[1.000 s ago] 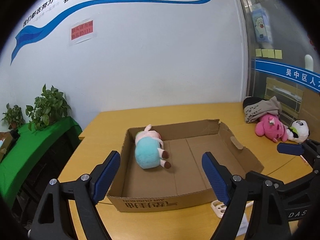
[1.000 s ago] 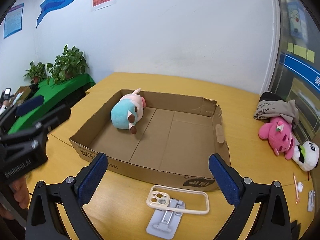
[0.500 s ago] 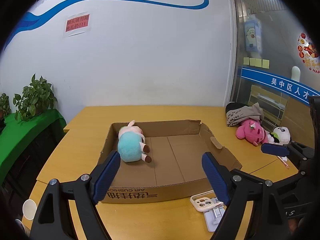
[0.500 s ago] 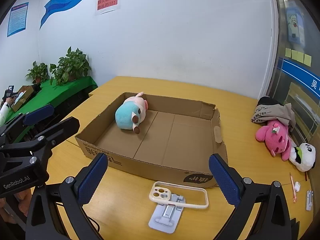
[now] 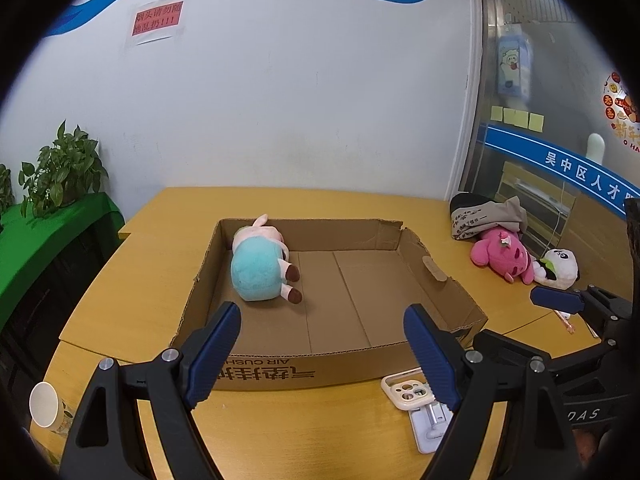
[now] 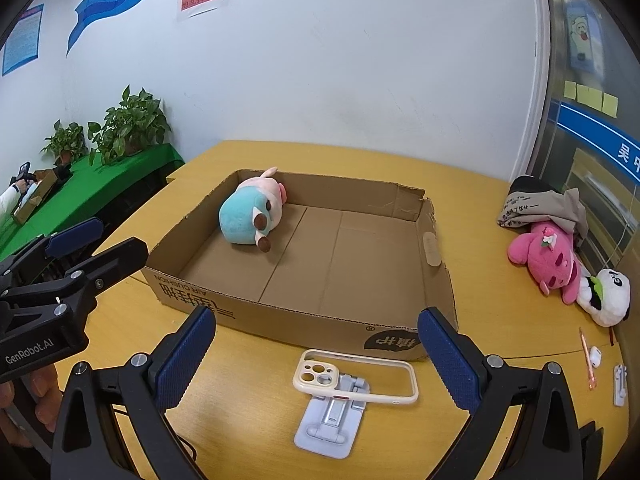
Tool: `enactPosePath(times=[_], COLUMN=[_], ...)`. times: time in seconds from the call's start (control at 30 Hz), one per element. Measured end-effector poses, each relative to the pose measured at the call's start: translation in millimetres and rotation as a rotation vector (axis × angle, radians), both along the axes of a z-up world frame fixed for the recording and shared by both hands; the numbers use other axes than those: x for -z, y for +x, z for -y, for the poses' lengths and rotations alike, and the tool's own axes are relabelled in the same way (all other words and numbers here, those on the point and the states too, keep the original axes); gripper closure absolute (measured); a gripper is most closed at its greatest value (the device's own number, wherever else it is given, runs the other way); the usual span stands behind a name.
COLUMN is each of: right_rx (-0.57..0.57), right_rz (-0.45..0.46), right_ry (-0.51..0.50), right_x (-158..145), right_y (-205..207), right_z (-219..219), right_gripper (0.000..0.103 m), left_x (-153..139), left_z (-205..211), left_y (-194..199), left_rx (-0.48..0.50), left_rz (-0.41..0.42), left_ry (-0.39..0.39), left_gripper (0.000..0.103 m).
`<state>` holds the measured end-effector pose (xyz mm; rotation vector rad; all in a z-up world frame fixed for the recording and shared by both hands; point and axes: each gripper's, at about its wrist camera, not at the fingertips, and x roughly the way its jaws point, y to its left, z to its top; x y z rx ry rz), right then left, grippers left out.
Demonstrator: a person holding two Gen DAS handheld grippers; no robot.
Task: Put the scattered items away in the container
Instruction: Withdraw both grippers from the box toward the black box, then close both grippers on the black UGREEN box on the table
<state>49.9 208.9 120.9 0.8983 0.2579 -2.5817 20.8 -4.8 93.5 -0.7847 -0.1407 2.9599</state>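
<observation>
An open cardboard box (image 5: 280,372) (image 6: 280,320) stands on the yellow table. A teal and pink pig plush (image 5: 260,268) (image 6: 250,216) lies in its far left corner. A pink plush (image 5: 502,254) (image 6: 548,256), a panda plush (image 5: 560,268) (image 6: 608,296) and a folded cloth (image 5: 484,216) (image 6: 540,204) lie to the right of the box. A cream phone case (image 6: 352,378) (image 5: 404,390) rests on a grey stand (image 6: 330,420) in front of the box. My left gripper (image 5: 322,356) is open and empty before the box. My right gripper (image 6: 316,356) is open and empty above the phone case.
A paper cup (image 5: 46,404) stands at the table's near left. A pen (image 6: 586,356) and small white items (image 6: 618,384) lie at the near right. Potted plants (image 6: 128,124) stand on a green-covered bench (image 6: 100,188) to the left. A white wall is behind the table.
Both grippers have drawn back and risen from the box, so it looks smaller and farther. The phone case and paper cup have come into the left view. Nothing on the table moved.
</observation>
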Motion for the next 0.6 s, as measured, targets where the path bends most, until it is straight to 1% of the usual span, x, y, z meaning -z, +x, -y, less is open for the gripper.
enactPosePath(times=[0.17,0.37,0.5,0.6], right_rx=[-0.016,-0.047,-0.053,-0.06], right_rz=[0.003,0.001,0.007,0.01], right_ry=[0.012,0.016,0.015,0.001], right_x=[2.0,4.1,7.8,14.5], right_y=[-0.3,-0.4,-0.1,5.9], right_z=[4.3,0.3,-13.3,-32.3], right_gripper=[0.0,0.001,0.001,0.0], left_x=[5.3,9.9,22.0,34.8], left_z=[-1.6,-9.6,-16.5,-23.5], left_y=[-2.1,-5.7,-9.9,-9.4], left_rx=[-0.01,-0.003,0.047,0.128], left_rz=[0.017,0.042,0.092,0.145], left_ry=[-0.004,0.017,0.049,0.065], left_gripper=[0.019,0.019,0.019,0.019])
